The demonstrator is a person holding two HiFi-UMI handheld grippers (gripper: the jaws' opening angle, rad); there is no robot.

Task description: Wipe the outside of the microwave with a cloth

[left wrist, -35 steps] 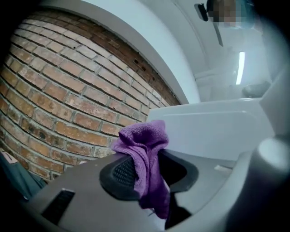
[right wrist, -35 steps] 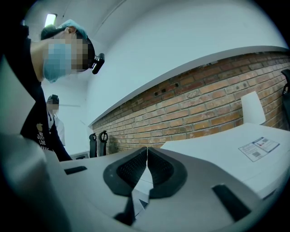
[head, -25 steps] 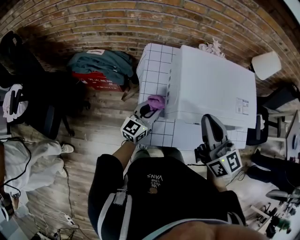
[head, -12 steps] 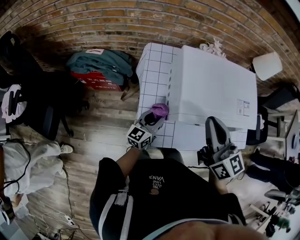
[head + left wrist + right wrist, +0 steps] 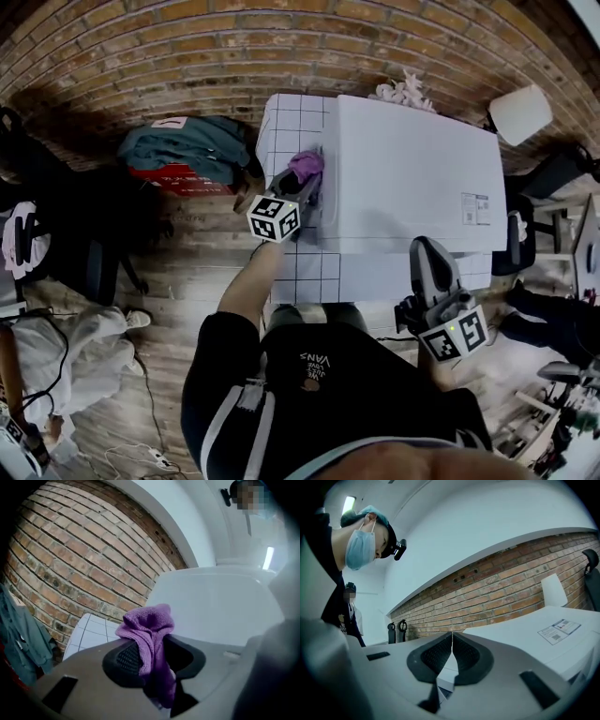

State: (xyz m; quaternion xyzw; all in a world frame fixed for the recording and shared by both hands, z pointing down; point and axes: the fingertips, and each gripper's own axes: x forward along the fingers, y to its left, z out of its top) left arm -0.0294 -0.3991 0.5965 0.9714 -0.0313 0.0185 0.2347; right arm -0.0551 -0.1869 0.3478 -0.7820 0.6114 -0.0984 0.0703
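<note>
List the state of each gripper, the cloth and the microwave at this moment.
left gripper, jaws shut on the purple cloth
right gripper, jaws together, empty
purple cloth, bunched, at the microwave's left edge
microwave, upright on the tiled table

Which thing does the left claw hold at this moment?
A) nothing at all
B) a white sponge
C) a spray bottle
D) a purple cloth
D: the left gripper view shows the left claw shut on a purple cloth, which bunches up above it, close to the left side of the white microwave.
</note>
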